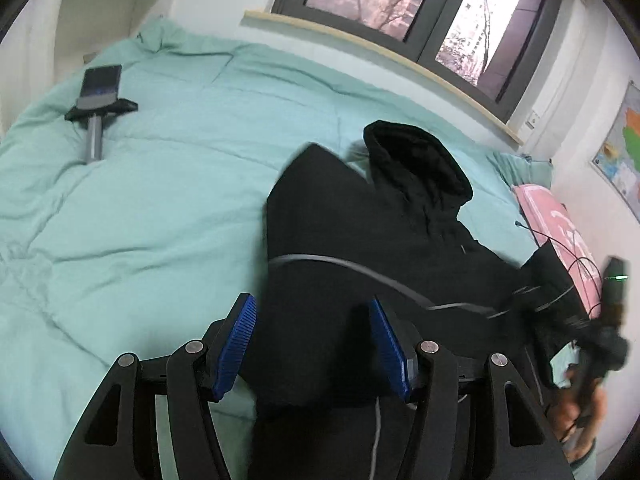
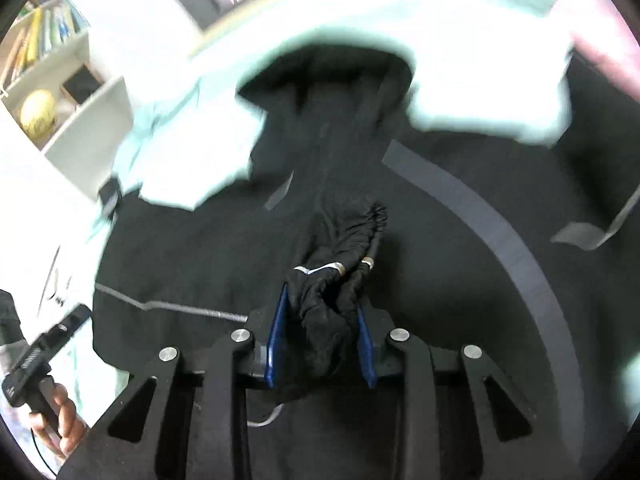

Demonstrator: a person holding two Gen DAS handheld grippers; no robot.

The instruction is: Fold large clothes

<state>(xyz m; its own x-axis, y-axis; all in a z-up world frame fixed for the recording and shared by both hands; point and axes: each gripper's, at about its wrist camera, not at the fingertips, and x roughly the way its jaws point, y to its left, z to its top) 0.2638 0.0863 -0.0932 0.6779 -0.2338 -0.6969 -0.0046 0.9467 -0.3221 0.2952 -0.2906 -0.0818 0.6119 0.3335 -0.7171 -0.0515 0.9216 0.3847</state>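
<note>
A black hooded jacket [image 1: 384,232] with grey reflective stripes lies on the mint-green bed [image 1: 160,184], hood toward the window. My left gripper [image 1: 314,328] is open, its blue pads either side of the jacket's lower edge, gripping nothing. In the right wrist view the same jacket [image 2: 420,240] fills the frame. My right gripper [image 2: 322,312] is shut on a bunched fold of the jacket's black fabric [image 2: 332,300], with elastic cuff and drawcord ends sticking out above the pads. The right gripper also shows in the left wrist view [image 1: 600,336], blurred, at the jacket's right side.
A phone on a handle mount [image 1: 98,100] lies on the bed at far left. A pink pillow [image 1: 560,232] with cables sits at the right. A window [image 1: 400,8] and sill run behind the bed. A white bookshelf [image 2: 60,92] stands at left.
</note>
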